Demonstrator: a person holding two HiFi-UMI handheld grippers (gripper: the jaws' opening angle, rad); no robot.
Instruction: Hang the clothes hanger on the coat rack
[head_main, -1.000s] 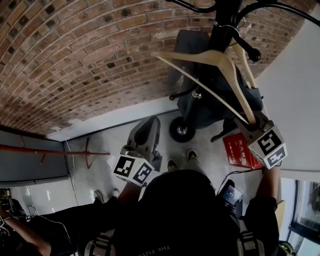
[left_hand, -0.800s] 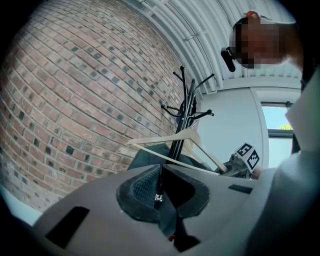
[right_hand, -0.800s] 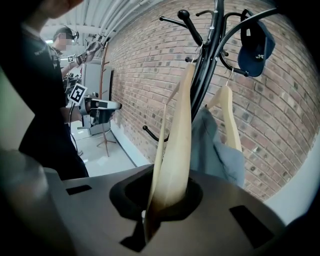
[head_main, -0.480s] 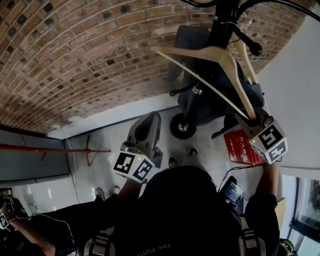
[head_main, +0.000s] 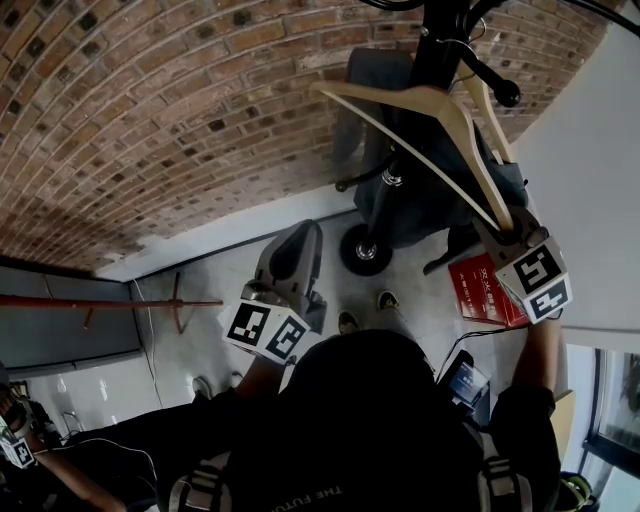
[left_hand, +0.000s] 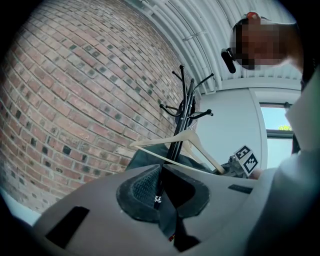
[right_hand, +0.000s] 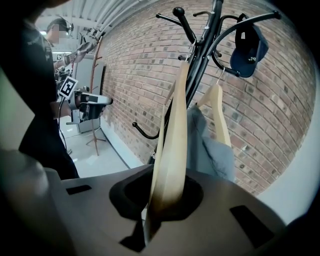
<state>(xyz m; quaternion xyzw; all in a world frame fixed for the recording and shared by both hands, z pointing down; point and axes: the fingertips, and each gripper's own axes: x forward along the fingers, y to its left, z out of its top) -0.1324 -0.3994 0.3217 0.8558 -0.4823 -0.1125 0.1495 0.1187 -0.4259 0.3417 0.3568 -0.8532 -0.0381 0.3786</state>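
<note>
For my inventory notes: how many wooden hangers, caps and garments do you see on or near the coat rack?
Wooden hangers: 2
Caps: 1
Garments: 1
Total: 4

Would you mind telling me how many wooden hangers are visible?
2. One hanger is clamped in the right gripper; the other hanger hangs on the coat rack, carrying grey clothing. More could be hidden.

Smooth wooden hanger (head_main: 400, 97), rough brick wall (head_main: 150, 120)
</note>
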